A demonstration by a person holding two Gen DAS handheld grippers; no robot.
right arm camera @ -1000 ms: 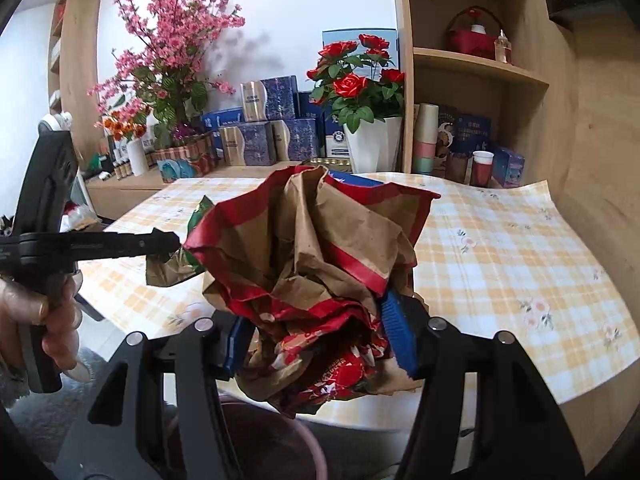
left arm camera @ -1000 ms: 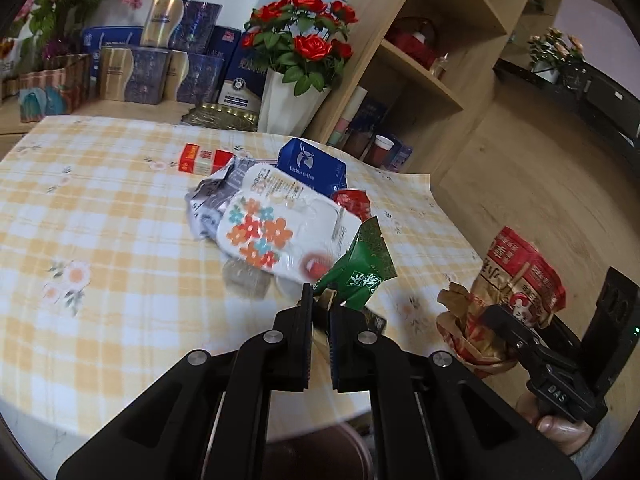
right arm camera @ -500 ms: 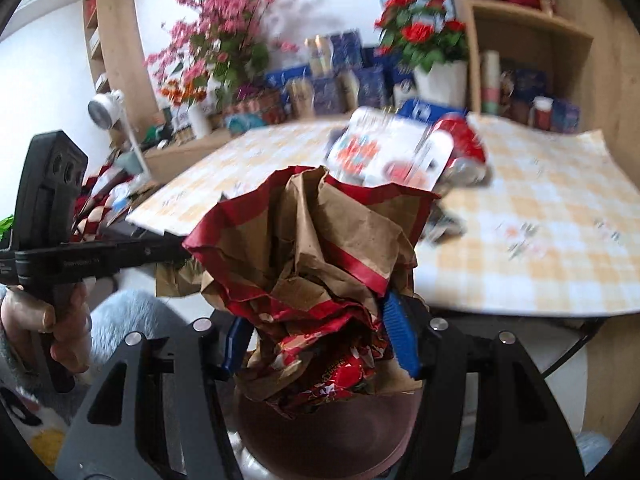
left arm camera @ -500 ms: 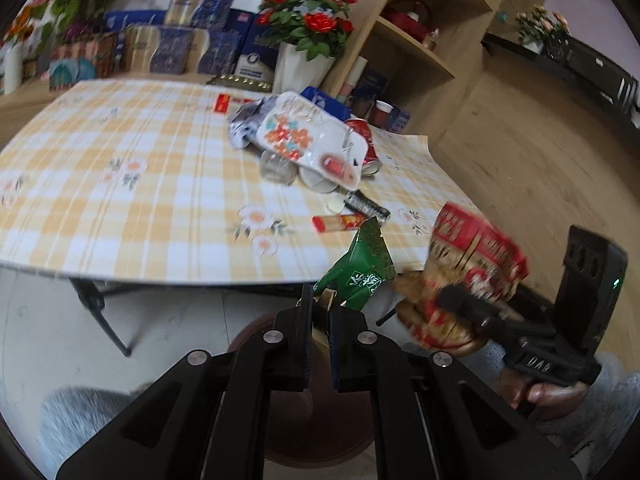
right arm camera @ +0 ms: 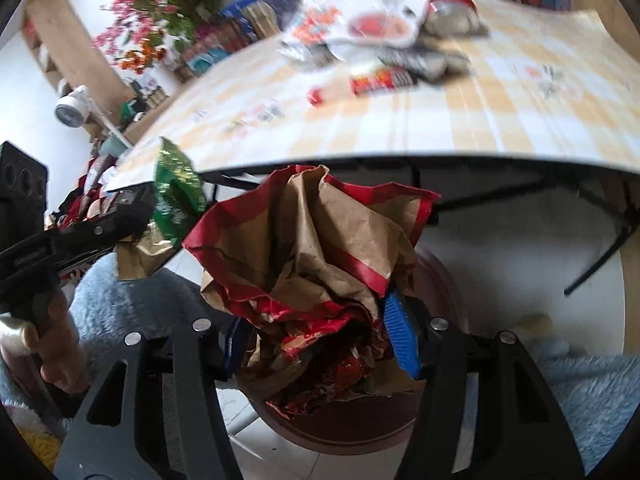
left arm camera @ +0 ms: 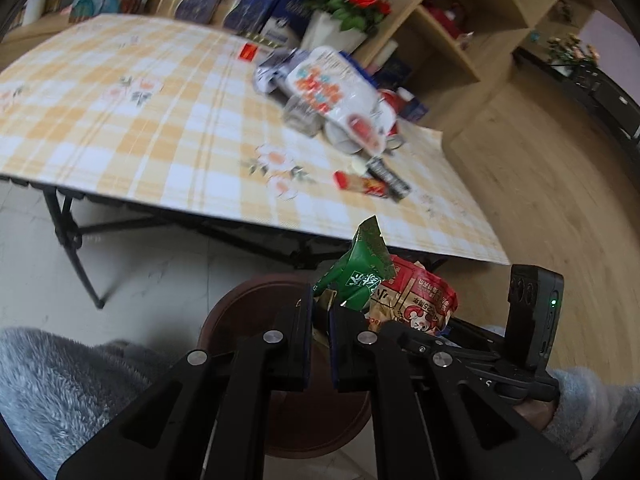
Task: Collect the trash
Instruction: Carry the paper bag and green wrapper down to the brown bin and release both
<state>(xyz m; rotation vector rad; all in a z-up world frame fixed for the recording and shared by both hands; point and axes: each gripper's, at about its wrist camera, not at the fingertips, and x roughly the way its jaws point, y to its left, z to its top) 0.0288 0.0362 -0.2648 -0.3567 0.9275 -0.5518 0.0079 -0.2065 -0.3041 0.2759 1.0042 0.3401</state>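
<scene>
My left gripper point(left arm camera: 319, 312) is shut on a green snack wrapper point(left arm camera: 362, 266) and holds it over a brown round bin point(left arm camera: 240, 304) on the floor. My right gripper point(right arm camera: 320, 340) is shut on a crumpled red and brown paper bag point(right arm camera: 316, 240), also above the bin point(right arm camera: 436, 280). The bag point(left arm camera: 416, 292) sits just right of the green wrapper in the left wrist view. The left gripper with the wrapper point(right arm camera: 176, 196) shows at the left of the right wrist view. More trash, a white flowered packet point(left arm camera: 332, 88) and a red stick wrapper point(left arm camera: 360, 186), lies on the table.
The table with a yellow checked cloth point(left arm camera: 120, 120) stands beyond the bin, its black legs point(left arm camera: 68, 240) on white floor tiles. A vase of red roses point(left arm camera: 340, 12) and wooden shelves point(left arm camera: 448, 32) stand behind. Grey fleece sleeves point(left arm camera: 60, 380) fill the lower corners.
Both grippers have dropped from table height, pulled back past the table's front edge and moved over the bin, still holding the wrapper and the bag.
</scene>
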